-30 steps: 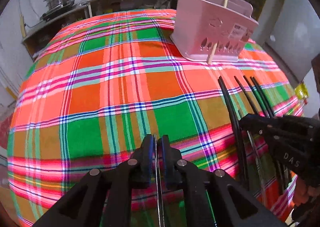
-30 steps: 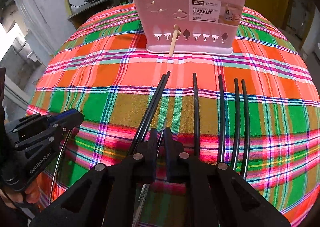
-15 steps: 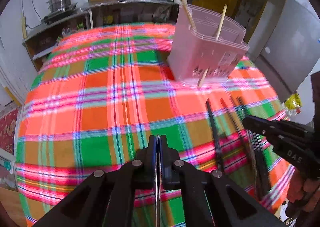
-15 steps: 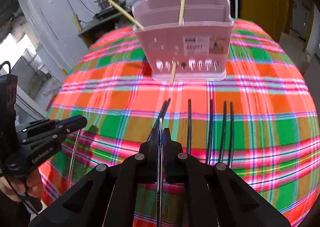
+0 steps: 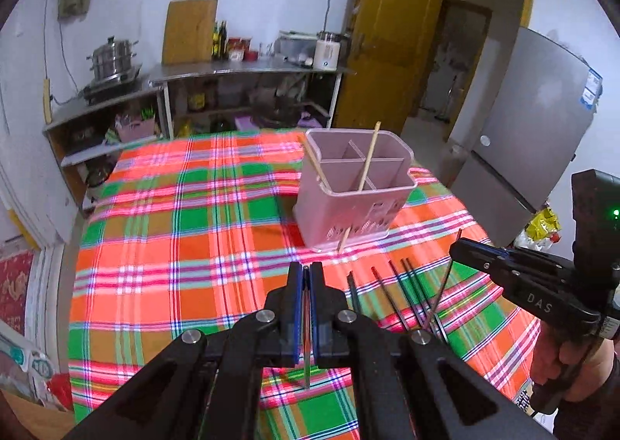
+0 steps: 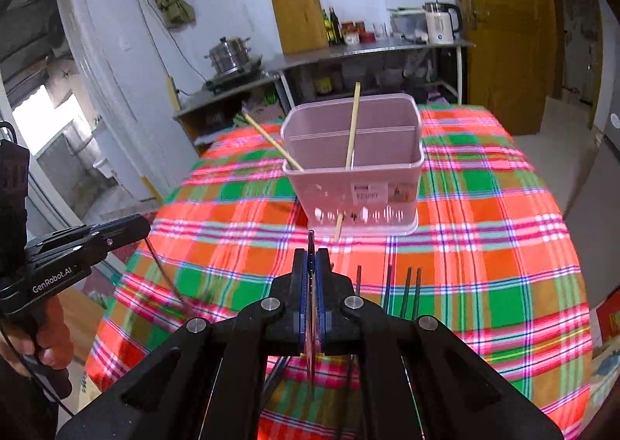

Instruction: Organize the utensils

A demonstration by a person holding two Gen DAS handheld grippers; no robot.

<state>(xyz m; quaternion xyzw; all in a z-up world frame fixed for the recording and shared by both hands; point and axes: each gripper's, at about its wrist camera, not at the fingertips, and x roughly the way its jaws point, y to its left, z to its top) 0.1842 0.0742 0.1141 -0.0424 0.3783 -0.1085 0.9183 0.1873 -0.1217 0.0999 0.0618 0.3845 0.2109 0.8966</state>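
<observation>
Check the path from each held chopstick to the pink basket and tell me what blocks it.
Nothing visible does. Both the left gripper and right gripper are shut on a thin chopstick above the tablecloth. Bare cloth lies ahead to the pink basket; its compartments hold only two wooden chopsticks.

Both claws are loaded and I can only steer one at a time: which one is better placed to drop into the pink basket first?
Right, probably. The right claw, shut on a thin stick, faces the pink basket almost head-on. From the left claw the basket sits off to the right.
</observation>
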